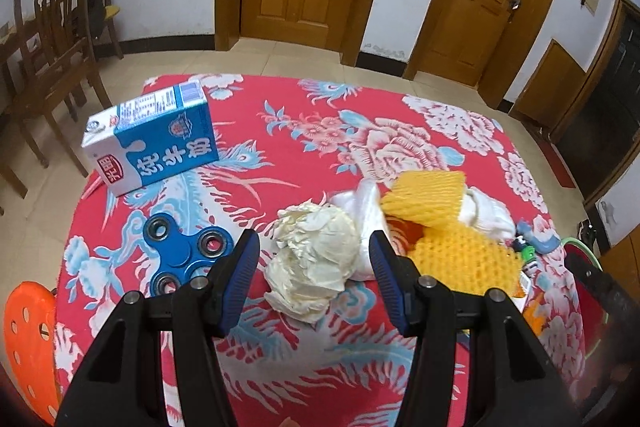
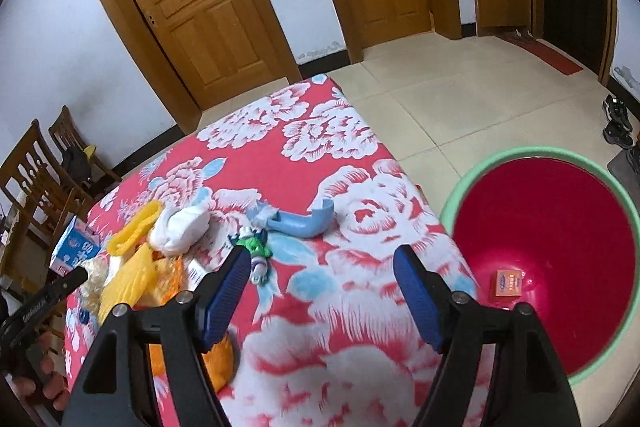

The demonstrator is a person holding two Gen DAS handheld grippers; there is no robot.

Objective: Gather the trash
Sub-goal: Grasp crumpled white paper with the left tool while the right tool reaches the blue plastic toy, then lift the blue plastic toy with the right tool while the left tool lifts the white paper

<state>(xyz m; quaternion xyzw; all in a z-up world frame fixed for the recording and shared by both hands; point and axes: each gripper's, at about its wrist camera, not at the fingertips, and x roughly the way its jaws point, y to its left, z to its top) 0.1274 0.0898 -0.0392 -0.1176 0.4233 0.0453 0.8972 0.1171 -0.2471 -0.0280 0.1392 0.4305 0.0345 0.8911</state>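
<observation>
Red floral tablecloth (image 1: pixel 280 131) below; my left gripper (image 1: pixel 314 267) gapes empty around the crumpled paper wad (image 1: pixel 316 267), so I'd lower squarely before squeezing.

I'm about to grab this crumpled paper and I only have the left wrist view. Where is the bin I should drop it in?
Observer: The bin stands on the floor just off the right side of the table. It is red inside with a green rim.
Operator: Is there anything in it?
Observer: One small orange box lies on its bottom.
Operator: Is the right gripper free to help?
Observer: Yes. The right gripper is open over the table, with nothing between its jaws.
</observation>
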